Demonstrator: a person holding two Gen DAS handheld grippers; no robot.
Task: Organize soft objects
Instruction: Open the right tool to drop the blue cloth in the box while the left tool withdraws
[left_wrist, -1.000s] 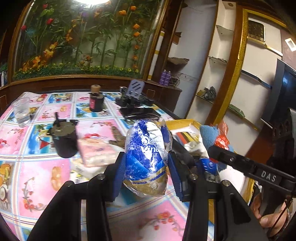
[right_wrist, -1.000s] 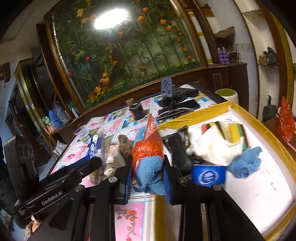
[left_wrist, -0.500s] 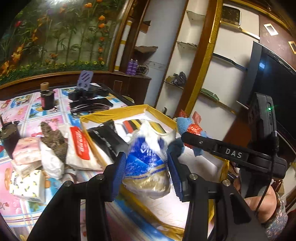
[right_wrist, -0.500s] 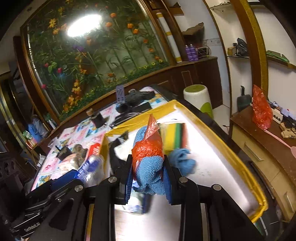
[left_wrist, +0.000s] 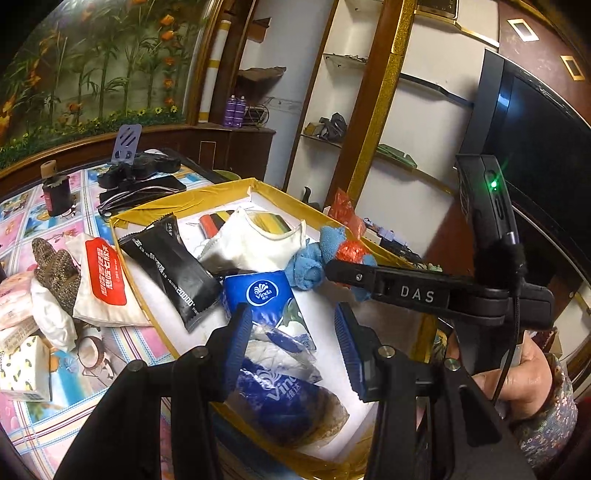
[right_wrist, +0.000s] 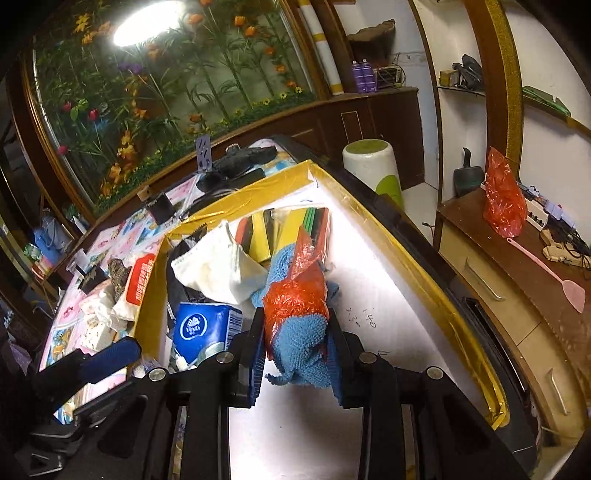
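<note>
My left gripper (left_wrist: 291, 347) hangs low over the yellow-rimmed white tray (left_wrist: 184, 199). Its jaws are shut on a blue and white tissue bag (left_wrist: 284, 391). The bag has slid back toward the finger bases and its bulk rests on the tray floor. My right gripper (right_wrist: 295, 328) is shut on a blue fluffy cloth (right_wrist: 303, 358) wrapped in red plastic (right_wrist: 295, 295), held just above the tray (right_wrist: 406, 236). In the tray lie a blue tissue pack (left_wrist: 258, 295), a black sachet (left_wrist: 173, 266), a white pouch (left_wrist: 251, 240) and another blue cloth (left_wrist: 306, 269).
Left of the tray, on the patterned tablecloth, lie tissue packs (left_wrist: 22, 362), a knitted glove (left_wrist: 55, 273) and a white pack with a red label (left_wrist: 103, 277). A black jar (left_wrist: 55, 195) and black gear (left_wrist: 144, 170) stand farther back. A person's hand (left_wrist: 517, 369) holds the right gripper.
Both grippers swung from over the table to over the tray and sank. The tissue bag slid lower in the left jaws and now touches the tray floor. The right grip is unchanged.
</note>
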